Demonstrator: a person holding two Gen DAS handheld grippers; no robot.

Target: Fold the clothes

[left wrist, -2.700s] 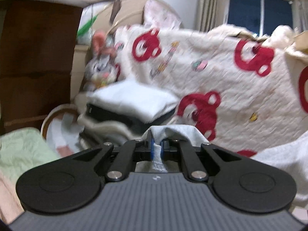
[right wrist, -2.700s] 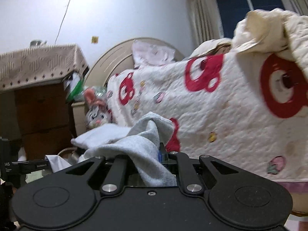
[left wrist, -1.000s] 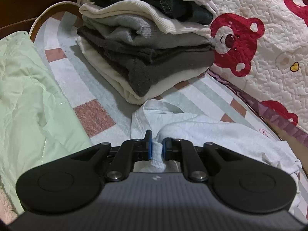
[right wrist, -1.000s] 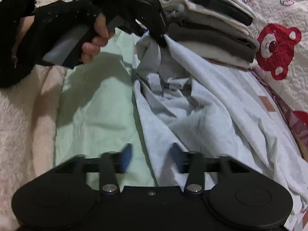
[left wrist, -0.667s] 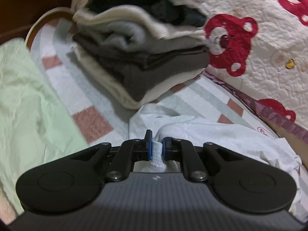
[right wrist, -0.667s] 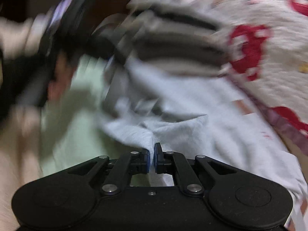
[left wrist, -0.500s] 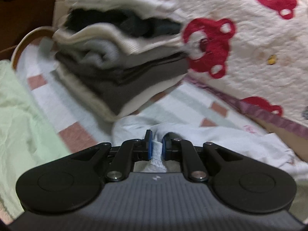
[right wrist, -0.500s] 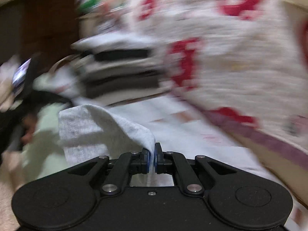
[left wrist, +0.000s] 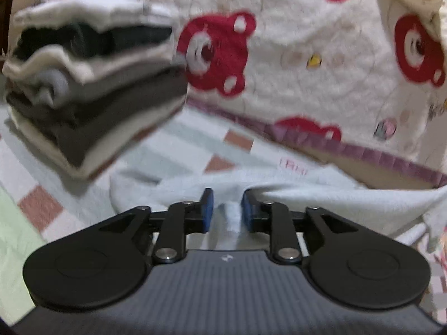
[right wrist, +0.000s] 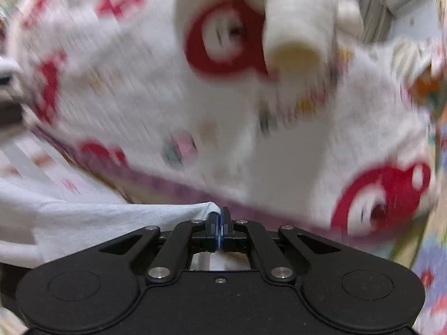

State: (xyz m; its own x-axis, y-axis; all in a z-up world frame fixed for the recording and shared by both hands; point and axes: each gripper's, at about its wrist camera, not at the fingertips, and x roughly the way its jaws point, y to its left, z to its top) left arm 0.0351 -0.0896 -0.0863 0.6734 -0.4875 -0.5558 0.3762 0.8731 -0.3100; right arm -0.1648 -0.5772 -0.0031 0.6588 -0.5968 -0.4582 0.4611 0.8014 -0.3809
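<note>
Two grippers on one pale shirt (left wrist: pixel 321 201) spread over bed at 6 o'clock; right gripper (right wrist: pixel 220 224) pinches shirt edge tight, left gripper (left wrist: pixel 225 209) jaws apart, cloth tuft loose between; folded stack (left wrist: pixel 92 83) at 10 o'clock; judgement: re-pinch left, keep edge taut, lay flat

Matt black plastic tool (left wrist: pixel 226 209), soft white cloth garment (left wrist: pixel 321 198), seemingly quilted blanket (left wrist: pixel 321 64).
</note>
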